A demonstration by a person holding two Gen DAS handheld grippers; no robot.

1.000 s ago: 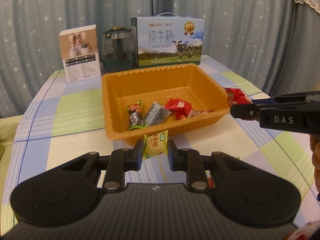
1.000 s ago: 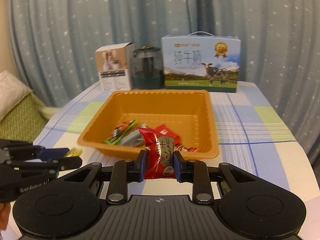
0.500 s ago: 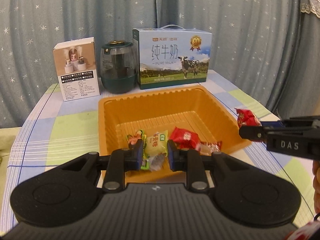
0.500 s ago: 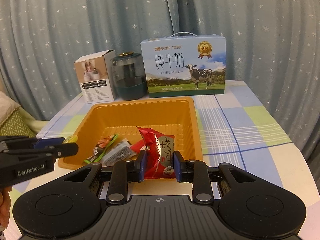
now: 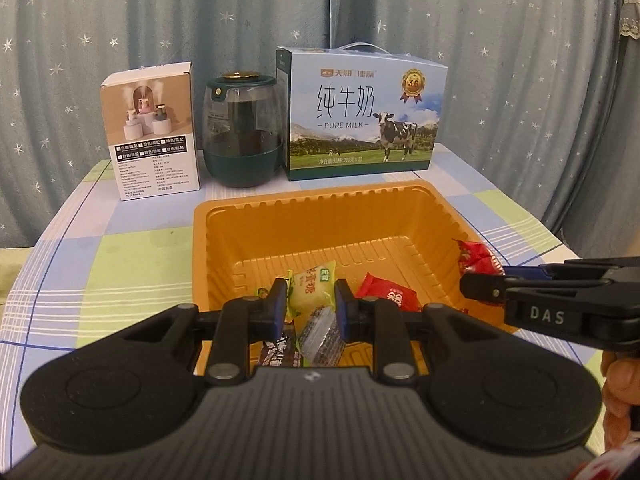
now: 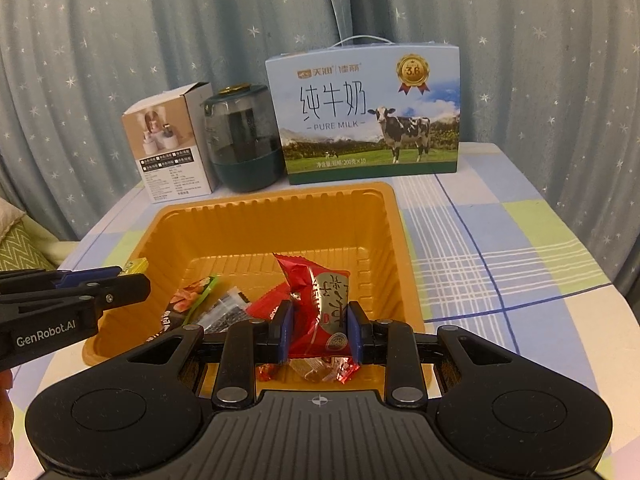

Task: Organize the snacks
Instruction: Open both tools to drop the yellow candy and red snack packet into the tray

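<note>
My left gripper (image 5: 311, 300) is shut on a small yellow-green snack packet (image 5: 311, 289) and holds it over the near part of the orange tray (image 5: 320, 216). My right gripper (image 6: 319, 325) is shut on a red snack packet (image 6: 316, 304) over the tray's (image 6: 276, 216) near right part. Inside the tray lie a red packet (image 5: 387, 294), a dark silvery packet (image 5: 320, 330) and a green-edged packet (image 6: 192, 296). The right gripper also shows at the right of the left wrist view (image 5: 480, 288); the left gripper shows at the left of the right wrist view (image 6: 132, 280).
At the back of the checked tablecloth (image 6: 500, 248) stand a small white product box (image 5: 154, 136), a dark green jar (image 5: 242, 136) and a blue milk carton box (image 5: 362, 114). A starred curtain hangs behind. The table edge curves at the right.
Both grippers have moved forward with their packets, from in front of the tray to above its inside. Both stayed shut.
</note>
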